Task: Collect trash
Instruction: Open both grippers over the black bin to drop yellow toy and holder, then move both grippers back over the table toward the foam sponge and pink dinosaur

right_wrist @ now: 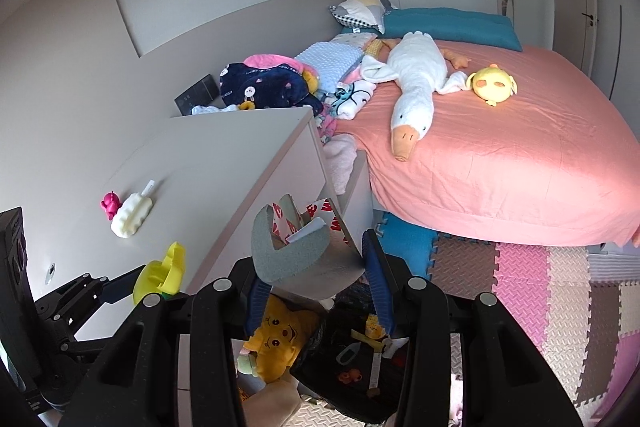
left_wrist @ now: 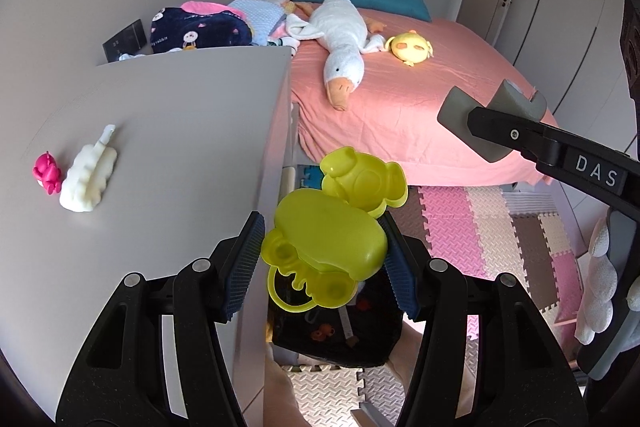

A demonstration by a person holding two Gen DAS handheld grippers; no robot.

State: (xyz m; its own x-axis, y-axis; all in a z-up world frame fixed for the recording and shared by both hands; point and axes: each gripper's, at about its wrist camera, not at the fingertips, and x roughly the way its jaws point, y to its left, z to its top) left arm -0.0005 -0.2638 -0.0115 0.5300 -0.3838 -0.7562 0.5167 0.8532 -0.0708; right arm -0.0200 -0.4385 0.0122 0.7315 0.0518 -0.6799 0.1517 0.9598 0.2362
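The left gripper (left_wrist: 322, 259) is covering most of the black bag (left_wrist: 340, 339) below it, its contents staying too small to identify. The pink bed (right_wrist: 520, 167) is running past the right wrist view's edge. Clothes behind the desk (left_wrist: 160, 131) are lying partly hidden.

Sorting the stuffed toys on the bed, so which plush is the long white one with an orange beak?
That is the goose plush, stretched along the pink bed, beak toward the foot. The other one beside it is a small round yellow chick plush.

Open yellow-green plastic case (left_wrist: 328, 227) and grey foam piece (right_wrist: 304, 259), both held aloft.
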